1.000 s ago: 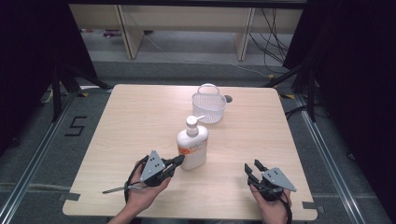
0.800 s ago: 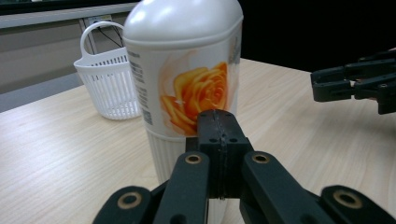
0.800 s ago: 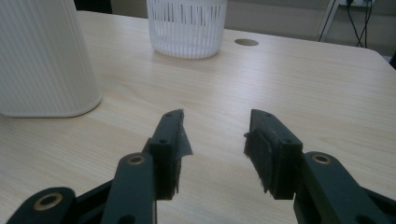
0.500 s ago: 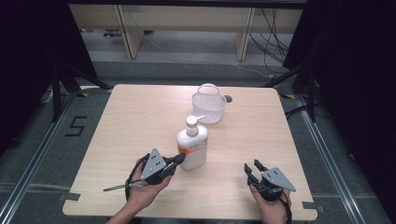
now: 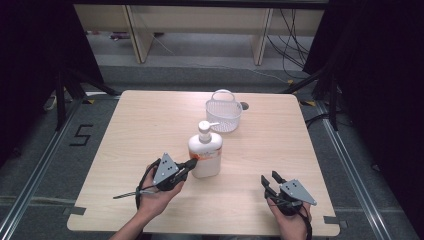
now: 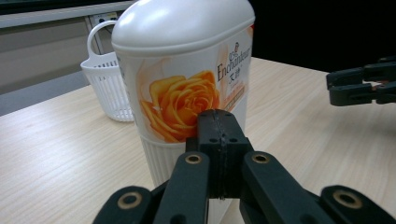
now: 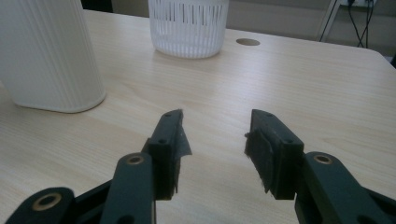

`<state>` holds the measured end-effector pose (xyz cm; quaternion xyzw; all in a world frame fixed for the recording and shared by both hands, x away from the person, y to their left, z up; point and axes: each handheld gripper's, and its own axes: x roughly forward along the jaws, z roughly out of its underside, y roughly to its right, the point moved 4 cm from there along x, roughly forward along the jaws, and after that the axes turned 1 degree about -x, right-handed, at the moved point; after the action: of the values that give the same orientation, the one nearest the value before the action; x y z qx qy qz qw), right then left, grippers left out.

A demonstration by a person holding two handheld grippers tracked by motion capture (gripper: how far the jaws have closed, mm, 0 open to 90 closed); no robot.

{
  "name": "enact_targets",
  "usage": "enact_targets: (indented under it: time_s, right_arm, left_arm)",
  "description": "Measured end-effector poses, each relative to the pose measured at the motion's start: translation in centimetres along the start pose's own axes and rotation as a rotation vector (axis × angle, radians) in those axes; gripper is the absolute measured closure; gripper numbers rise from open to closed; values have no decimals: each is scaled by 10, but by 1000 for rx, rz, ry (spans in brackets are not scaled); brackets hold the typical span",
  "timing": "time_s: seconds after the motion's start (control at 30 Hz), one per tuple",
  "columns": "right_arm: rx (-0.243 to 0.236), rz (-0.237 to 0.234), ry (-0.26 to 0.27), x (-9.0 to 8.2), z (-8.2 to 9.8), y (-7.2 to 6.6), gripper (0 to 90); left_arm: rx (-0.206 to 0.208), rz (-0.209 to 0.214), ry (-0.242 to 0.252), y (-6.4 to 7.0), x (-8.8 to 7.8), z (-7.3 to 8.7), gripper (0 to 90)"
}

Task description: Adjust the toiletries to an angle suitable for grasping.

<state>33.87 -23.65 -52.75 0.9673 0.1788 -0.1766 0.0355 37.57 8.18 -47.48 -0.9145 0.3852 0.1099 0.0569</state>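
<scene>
Here, a white pump bottle [image 5: 205, 151] with an orange rose label stands upright near the middle of the pale wooden counter [image 5: 150, 120]. The left gripper [image 5: 191, 163], jaws pressed fully together and holding nothing, noses against the bottle's lower side. The right gripper [image 5: 270, 180] rests well apart near the front edge, jaws partly open and empty. Pushing low and squarely should slide the bottle rather than tip it. A white plastic basket [image 5: 223, 112] stands behind. Dark curtains and cables ring the grey floor [image 5: 60, 150].
</scene>
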Motion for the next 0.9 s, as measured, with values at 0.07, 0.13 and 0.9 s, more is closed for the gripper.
enact_targets:
  time_s: [0.07, 0.13, 0.9]
  right_arm:
    - [-11, -4, 3, 0, 0, 1, 554]
    - [-11, -5, 6, 1, 0, 1, 553]
    - [-59, -8, 29, 4, -9, -8, 489]
  left_arm:
    - [-3, -4, -2, -1, 1, 0, 898]
    - [-8, -11, -5, -3, 2, 1, 898]
    - [7, -38, 10, -19, -14, 15, 787]
